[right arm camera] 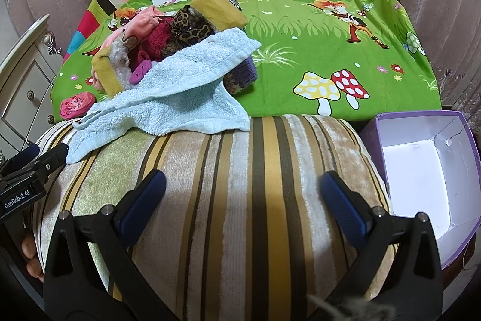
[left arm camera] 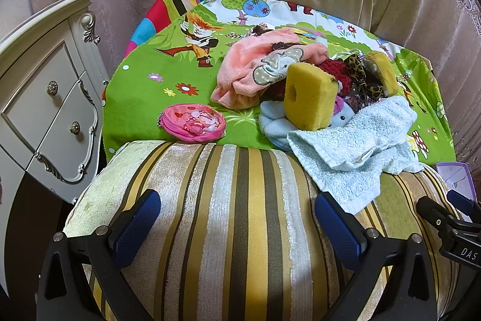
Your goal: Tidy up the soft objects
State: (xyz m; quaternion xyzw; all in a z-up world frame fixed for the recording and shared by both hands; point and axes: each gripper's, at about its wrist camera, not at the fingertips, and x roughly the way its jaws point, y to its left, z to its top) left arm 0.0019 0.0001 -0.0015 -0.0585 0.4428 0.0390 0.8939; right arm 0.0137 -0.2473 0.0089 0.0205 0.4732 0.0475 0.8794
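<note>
Both grippers hover over a striped cushion (left arm camera: 228, 215) at the near edge of a green cartoon-print sheet (left arm camera: 144, 86). The left gripper (left arm camera: 237, 227) has its jaws spread wide with nothing between them, and the right gripper (right arm camera: 243, 200) likewise has its jaws released and empty above the cushion.

The soft objects lie in a heap on the sheet, toward the left of the right wrist view. A light blue towel (right arm camera: 168, 98) drapes from the heap down onto the cushion, its corner close to the left gripper's fingers. Behind it sit a yellow sponge (left arm camera: 309, 101) standing on edge, a pink fleece cloth with an elephant patch (left arm camera: 255, 68), a dark red knit piece (right arm camera: 156, 41) and a leopard-print item (right arm camera: 189, 26). A small pink pouch (left arm camera: 194, 124) lies apart from the heap, just beside the cushion.

An open purple box (right arm camera: 421, 170) with a white inside stands to the right of the cushion. A white drawer cabinet (left arm camera: 48, 98) stands at the left.
</note>
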